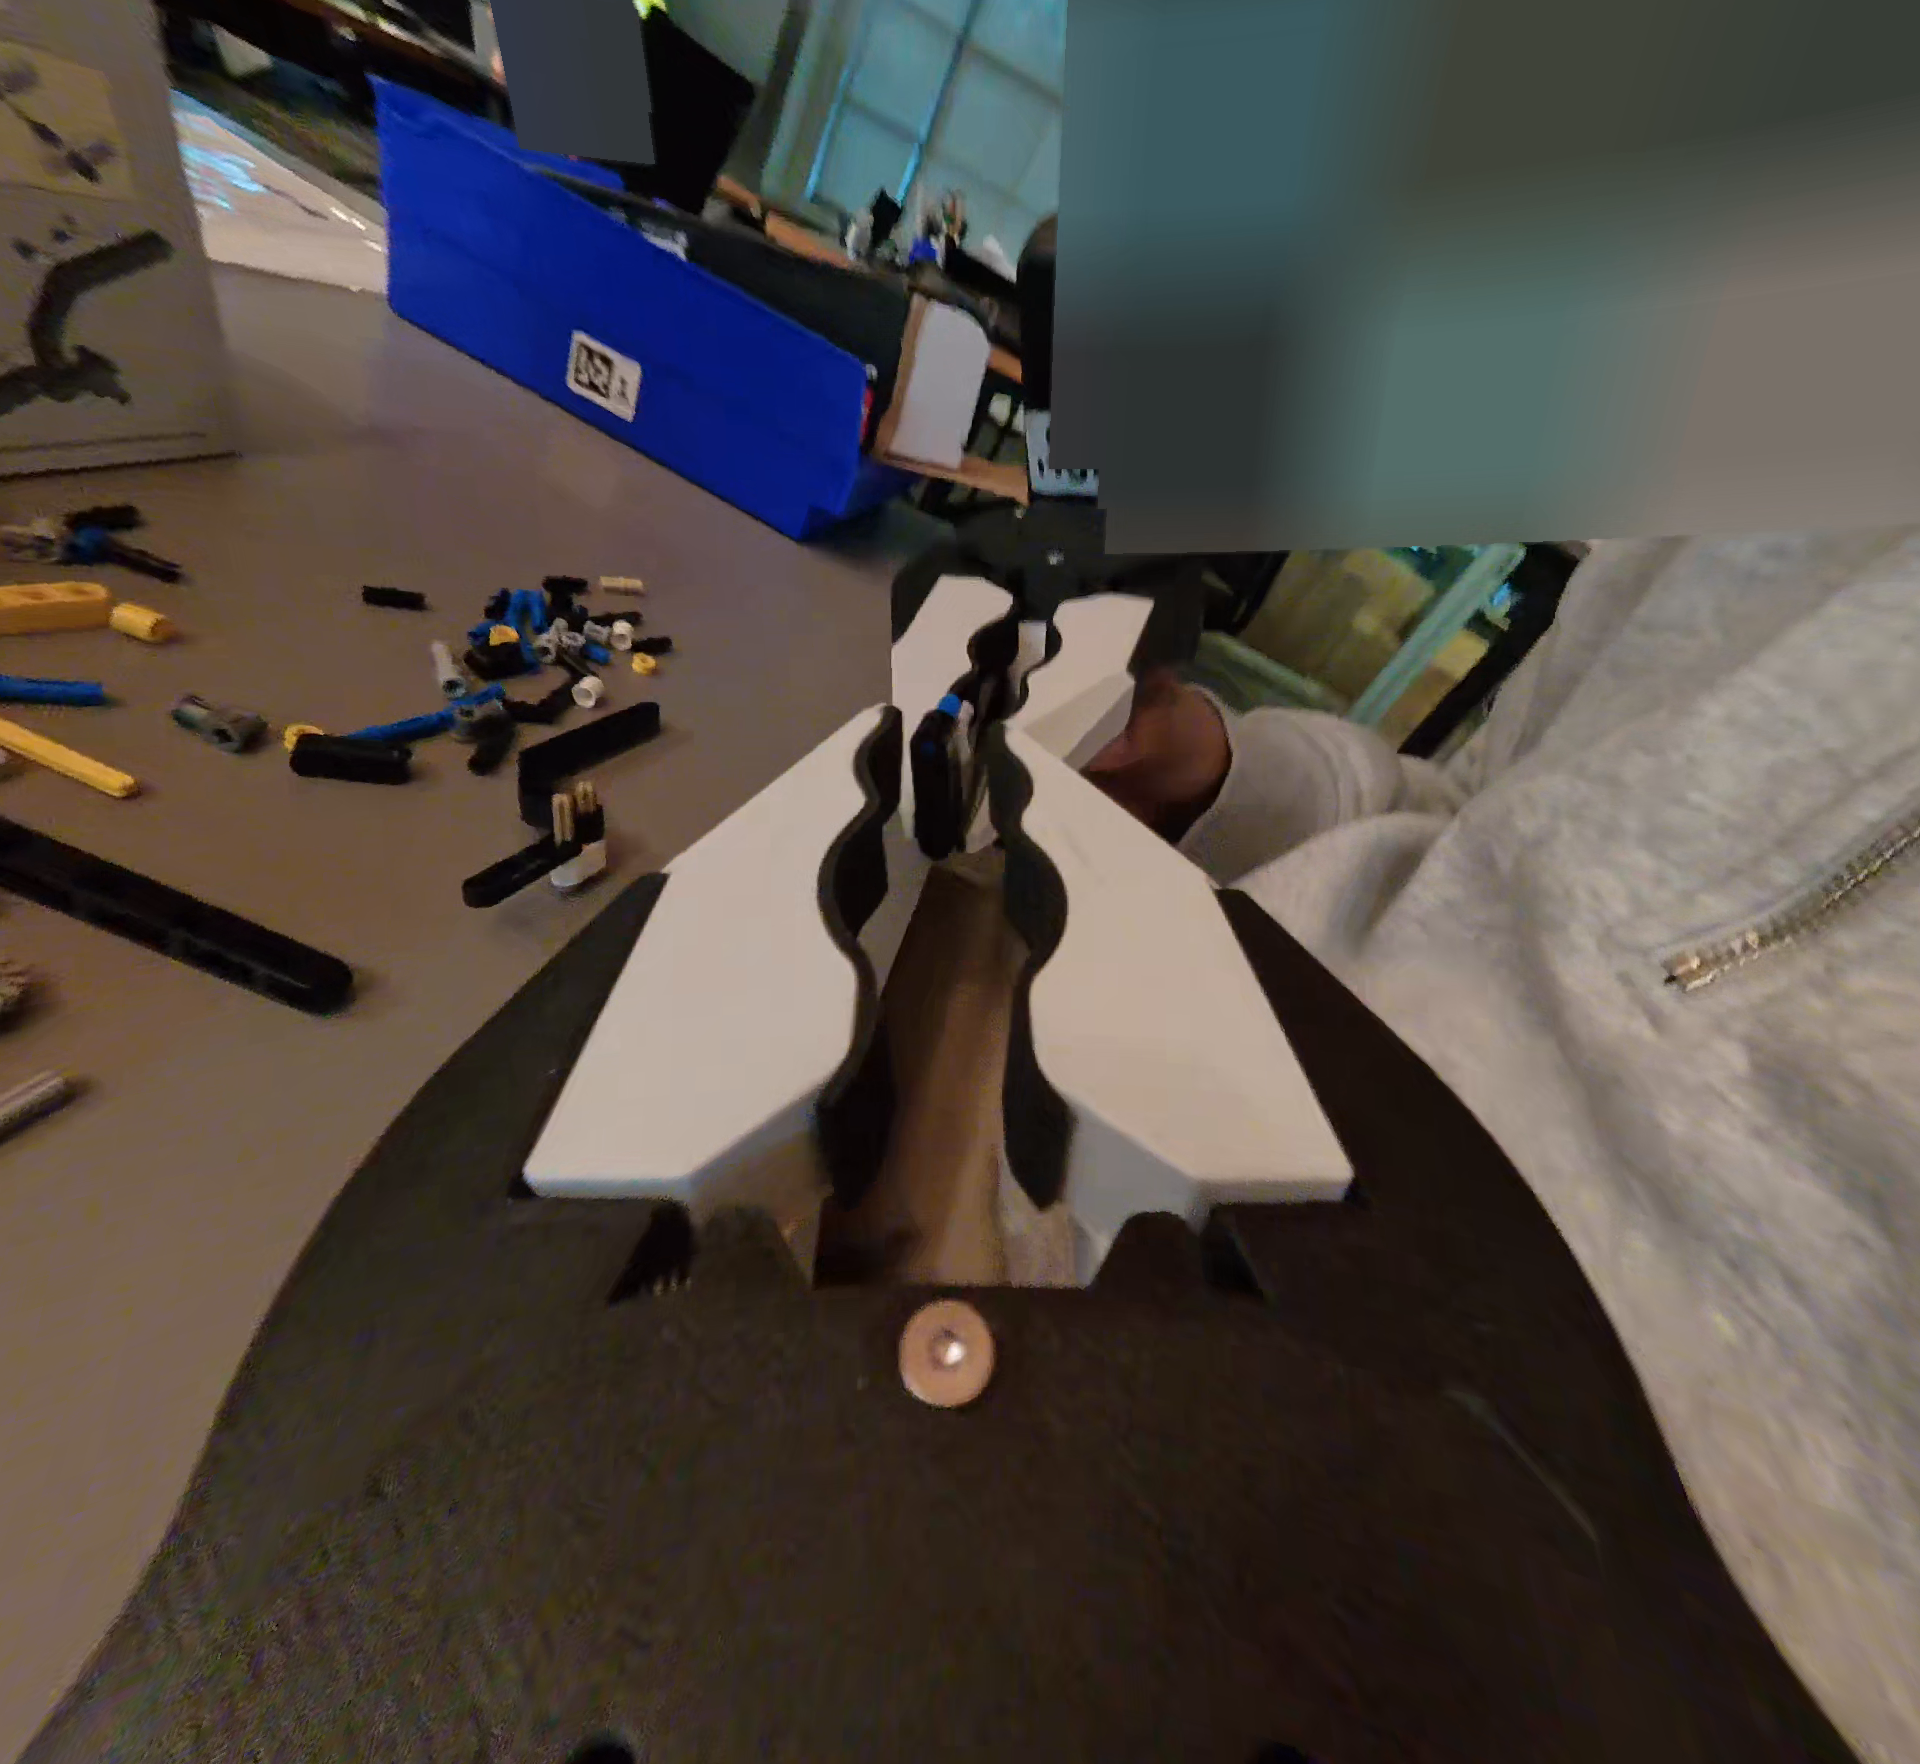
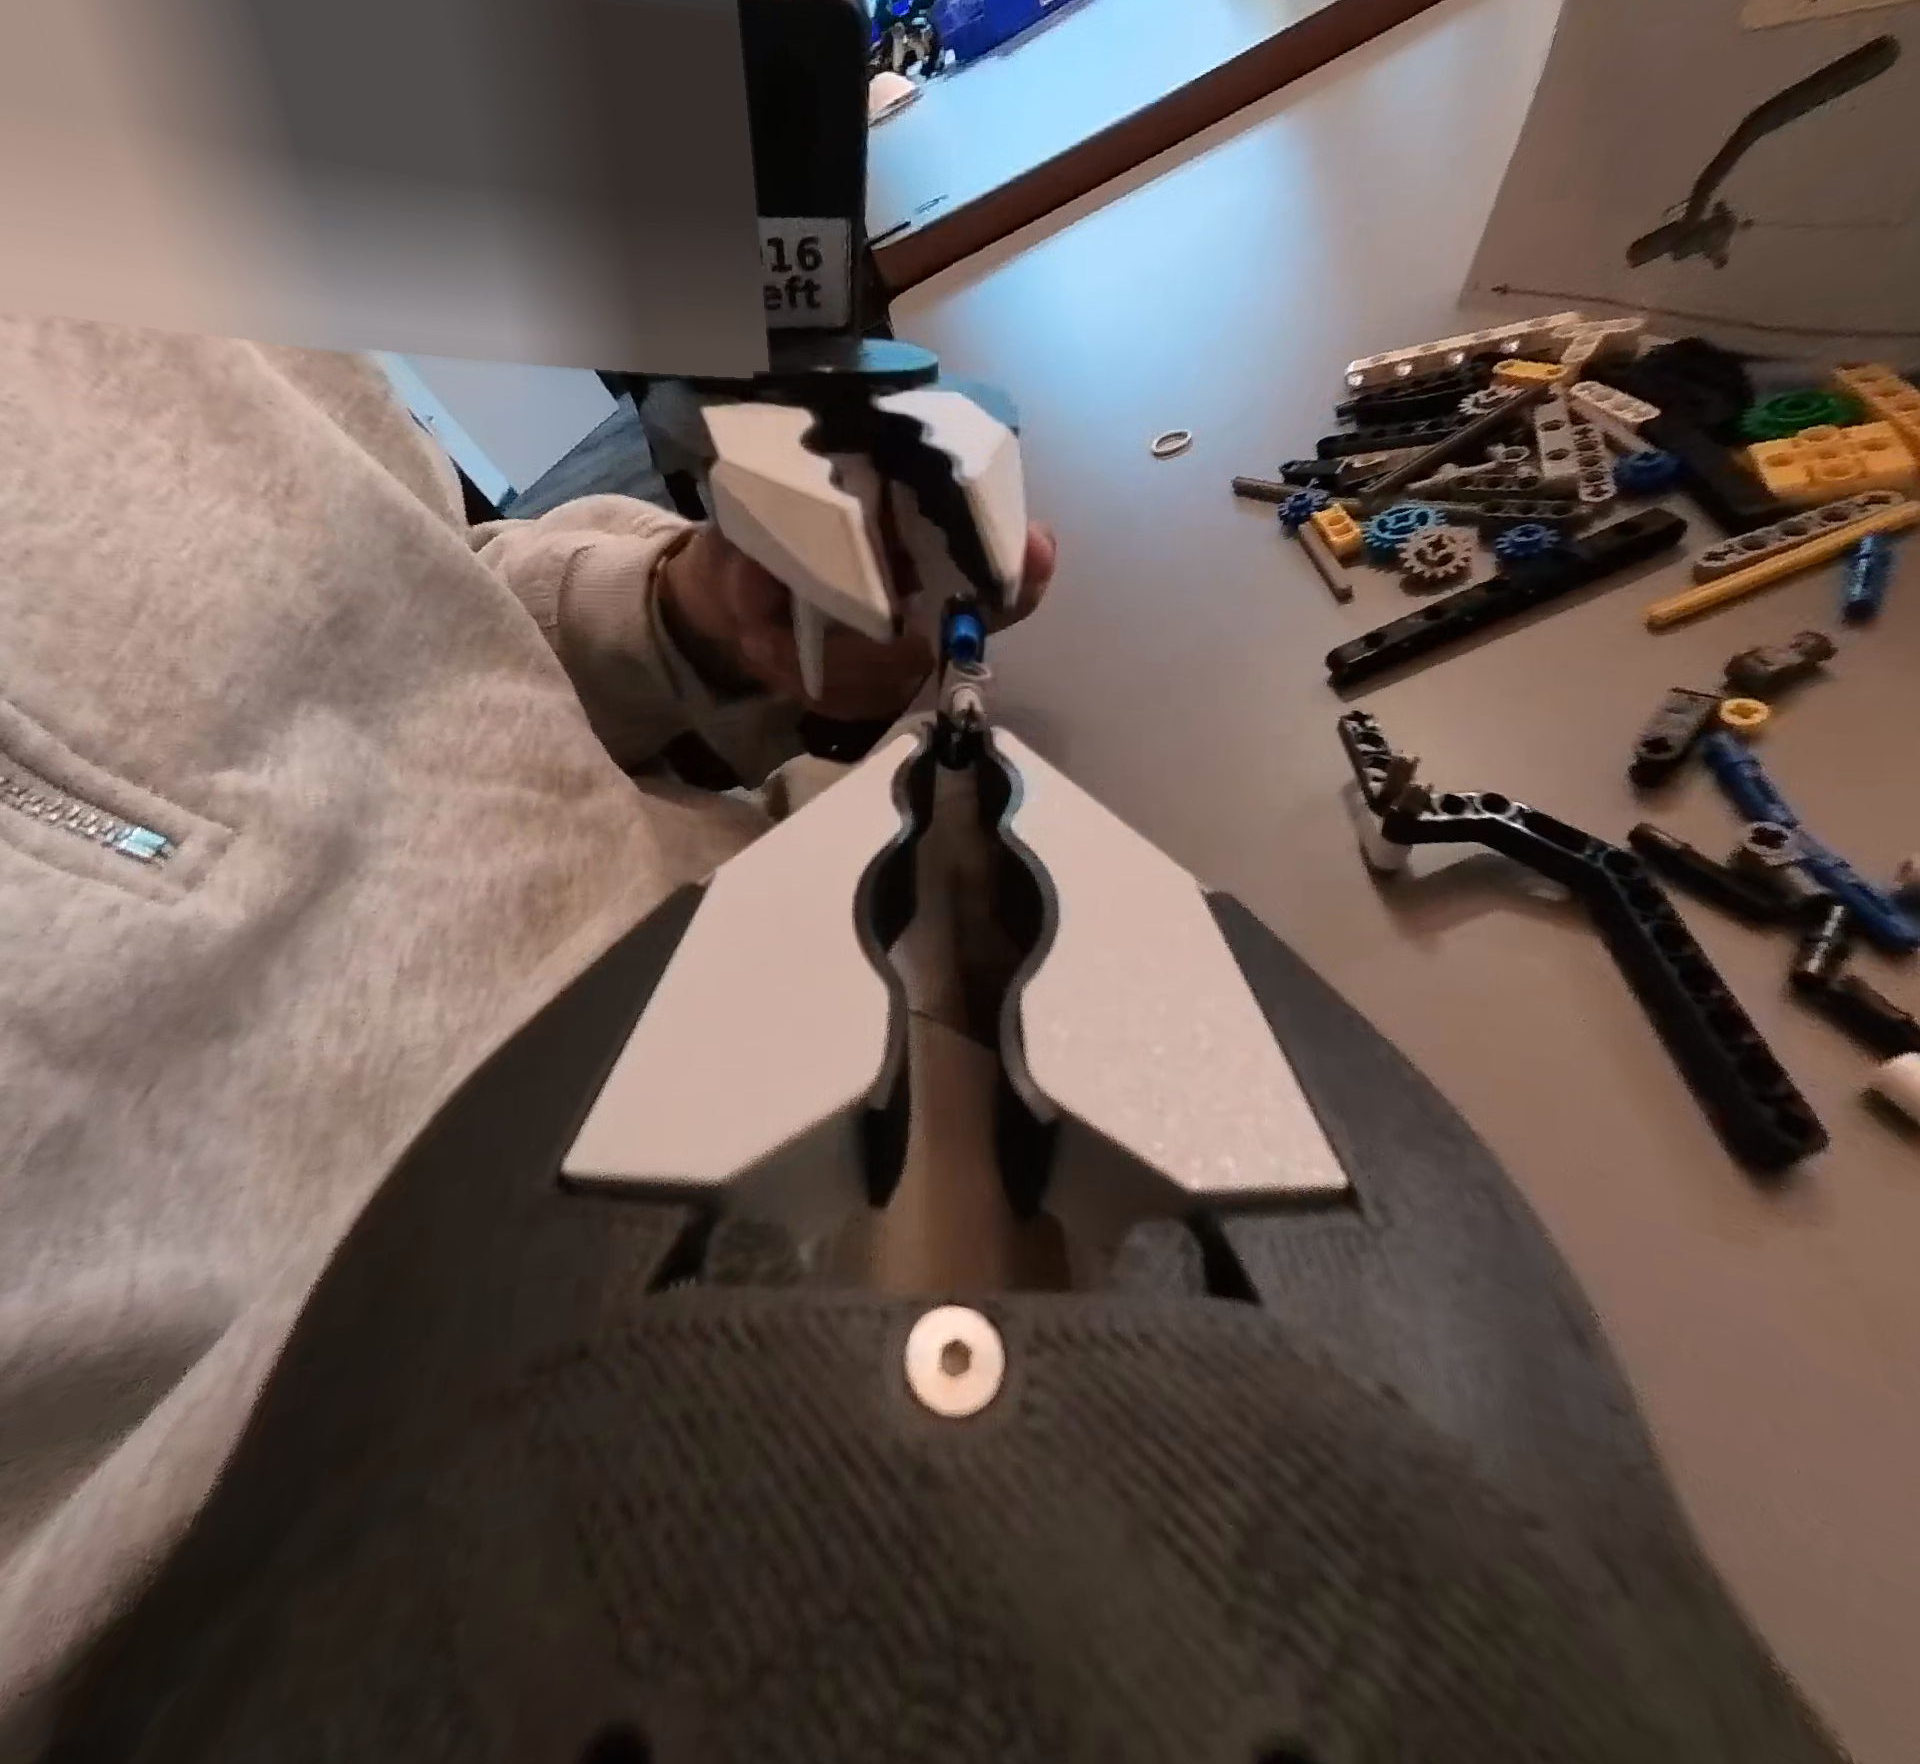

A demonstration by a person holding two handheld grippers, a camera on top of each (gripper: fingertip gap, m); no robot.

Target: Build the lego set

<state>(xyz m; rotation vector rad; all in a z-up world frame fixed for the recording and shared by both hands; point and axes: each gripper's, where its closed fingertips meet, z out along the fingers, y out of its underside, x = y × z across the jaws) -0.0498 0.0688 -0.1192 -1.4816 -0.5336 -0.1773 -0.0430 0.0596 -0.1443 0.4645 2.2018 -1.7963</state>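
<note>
A: Lego pieces mostly lie loose on the table [image 1: 343,426]: a scatter of small pins and connectors [image 1: 540,654], a long black beam [image 1: 166,919], and on the right side a heap of beams and gears [image 2: 1579,478]. Only one small assembly looks joined, a bent black beam with a white piece [image 2: 1538,883].

B: So the build is early?

A: I judge so; nearly everything is left to join. The step in hand happens in the air, near the person's grey sweater [image 1: 1558,987].

B: Who holds what?

A: The left tongs [image 1: 940,779] are clamped on a short black piece with a blue pin [image 1: 935,784]. The right tongs [image 2: 961,748] are pinched on a small black and white connector [image 2: 964,712]. The two parts meet tip to tip; whether they are seated I cannot tell.

B: Any containers?

A: A blue bin [image 1: 623,343] stands far on the table; its contents are dark and unclear. A propped instruction sheet [image 1: 83,239] stands at the far left.
</note>
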